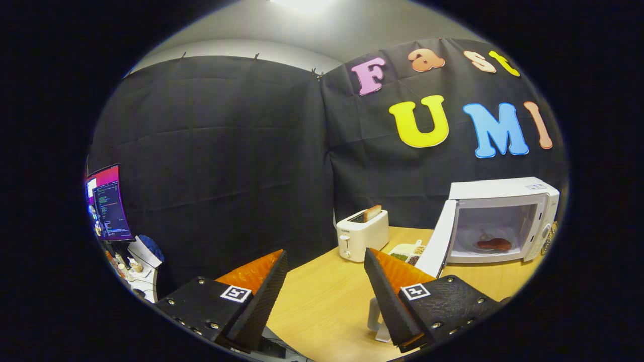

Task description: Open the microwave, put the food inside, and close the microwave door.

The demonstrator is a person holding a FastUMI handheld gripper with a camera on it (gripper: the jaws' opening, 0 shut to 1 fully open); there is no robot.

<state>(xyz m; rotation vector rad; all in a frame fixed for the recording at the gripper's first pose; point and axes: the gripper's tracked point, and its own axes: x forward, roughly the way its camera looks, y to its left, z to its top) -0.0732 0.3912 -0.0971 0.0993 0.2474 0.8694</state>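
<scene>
1. Table [327, 301]: light wood top. All the action is at its far right corner, and the gripper sits well back from that, over the near side.
2. Microwave [503, 221]: white box on the far right corner, cavity facing the gripper. Food is already in, so my read is that the step in hand is closing the door.
3. Door [436, 240]: swung wide on the left-hand hinge, seen nearly edge-on, with its free edge toward the table middle. To close it well, come round to the outer face near the free edge, push with one finger flat, and follow the arc until it latches. Pushing near the hinge gives poor leverage and may slide the oven.
4. Gripper [326, 261]: jaws spread wide, nothing between them, only bare table ahead. No grip is needed for a push; narrowing the jaws first would probably help clear the toaster.
5. Toaster [362, 234]: white, with a slice of bread sticking up, on the far edge just left of the door. It's the main obstacle on the approach.
6. Small tray [406, 251]: divided dish tucked between the toaster and the door's lower edge. Keep the sweep above it.
7. Food [494, 244]: reddish-brown piece on a pale plate, centred on the cavity floor, clear of the door opening.
</scene>
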